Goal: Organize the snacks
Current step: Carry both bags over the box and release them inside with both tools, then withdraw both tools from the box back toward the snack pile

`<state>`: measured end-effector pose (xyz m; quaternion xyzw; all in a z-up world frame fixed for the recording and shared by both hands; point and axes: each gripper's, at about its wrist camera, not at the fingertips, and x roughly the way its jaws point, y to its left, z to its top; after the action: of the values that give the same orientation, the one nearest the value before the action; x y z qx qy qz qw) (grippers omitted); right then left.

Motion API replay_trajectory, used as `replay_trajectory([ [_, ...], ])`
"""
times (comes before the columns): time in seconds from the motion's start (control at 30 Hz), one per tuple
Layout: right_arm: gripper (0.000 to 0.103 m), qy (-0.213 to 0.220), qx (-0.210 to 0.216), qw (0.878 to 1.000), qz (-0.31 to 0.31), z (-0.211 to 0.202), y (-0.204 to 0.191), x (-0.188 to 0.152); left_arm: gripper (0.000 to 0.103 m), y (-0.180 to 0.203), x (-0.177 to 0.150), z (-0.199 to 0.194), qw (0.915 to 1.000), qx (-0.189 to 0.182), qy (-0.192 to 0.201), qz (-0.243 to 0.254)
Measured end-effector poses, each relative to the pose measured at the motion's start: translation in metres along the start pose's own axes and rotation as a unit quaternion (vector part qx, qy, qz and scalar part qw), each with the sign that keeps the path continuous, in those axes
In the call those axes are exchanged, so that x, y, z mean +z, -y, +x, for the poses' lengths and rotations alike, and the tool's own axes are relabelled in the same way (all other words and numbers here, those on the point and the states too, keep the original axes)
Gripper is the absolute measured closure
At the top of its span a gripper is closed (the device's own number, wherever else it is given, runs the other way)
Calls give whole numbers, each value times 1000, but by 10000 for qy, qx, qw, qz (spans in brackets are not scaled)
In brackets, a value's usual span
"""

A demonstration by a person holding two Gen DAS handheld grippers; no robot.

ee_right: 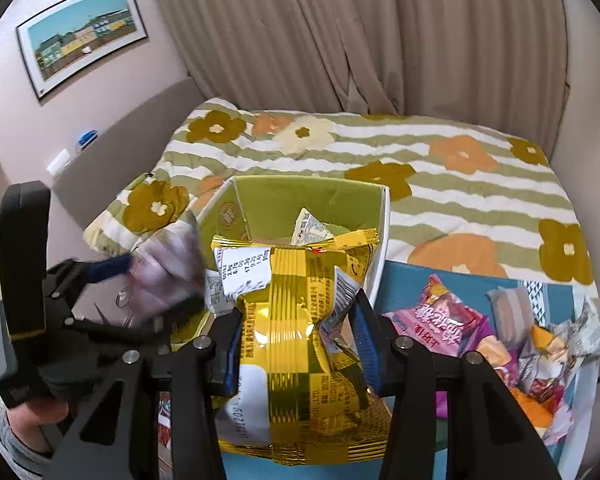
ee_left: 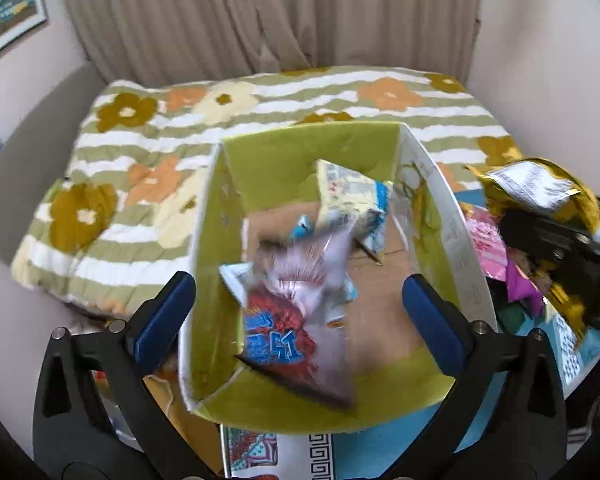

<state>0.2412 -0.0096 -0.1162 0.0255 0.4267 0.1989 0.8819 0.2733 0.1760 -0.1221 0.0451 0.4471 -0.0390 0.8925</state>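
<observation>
A green-lined cardboard box stands on the bed and holds several snack packets. My left gripper is open above the box. A red and lilac packet, blurred, is between its fingers over the box; I cannot tell if it touches them. A yellow and blue packet lies deeper in the box. My right gripper is shut on a gold snack bag, held just in front of the box. The gold bag also shows at the right of the left wrist view.
A blue board to the right of the box carries several loose packets, among them a pink packet. A flowered striped quilt covers the bed. Beige curtains hang behind. A framed picture is on the left wall.
</observation>
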Motion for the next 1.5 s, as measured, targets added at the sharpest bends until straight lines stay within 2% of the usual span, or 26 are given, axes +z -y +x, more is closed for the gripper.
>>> replay_trajectory([
  [0.23,60,-198,-165,9992,319,23,-2,-4,1,-27,-14,9,9990,-394,-209,-74],
  [0.6,59,-697,-272,9966,333,76,-23,-3,1,-58,-23,16,9983,-406,-365,-204],
  [0.67,52,-663,-273,9969,309,80,-29,-7,1,-62,-25,18,9985,-353,-378,-169],
  [0.7,33,-652,-253,9971,308,80,-29,-9,1,-64,-26,19,9985,-350,-396,-156],
  [0.73,9,-613,-215,9973,329,80,-29,-11,1,-66,-27,20,9984,-358,-413,-156],
  [0.77,1,-580,-203,9975,345,80,-29,-13,1,-67,-29,22,9982,-380,-433,-163],
  [1.13,0,-458,-426,9977,245,63,-28,-17,1,-69,-29,20,9974,-547,-380,-262],
  [1.5,0,130,-435,9987,240,11,-19,-10,1,-35,-19,-21,9992,-360,58,-157],
])
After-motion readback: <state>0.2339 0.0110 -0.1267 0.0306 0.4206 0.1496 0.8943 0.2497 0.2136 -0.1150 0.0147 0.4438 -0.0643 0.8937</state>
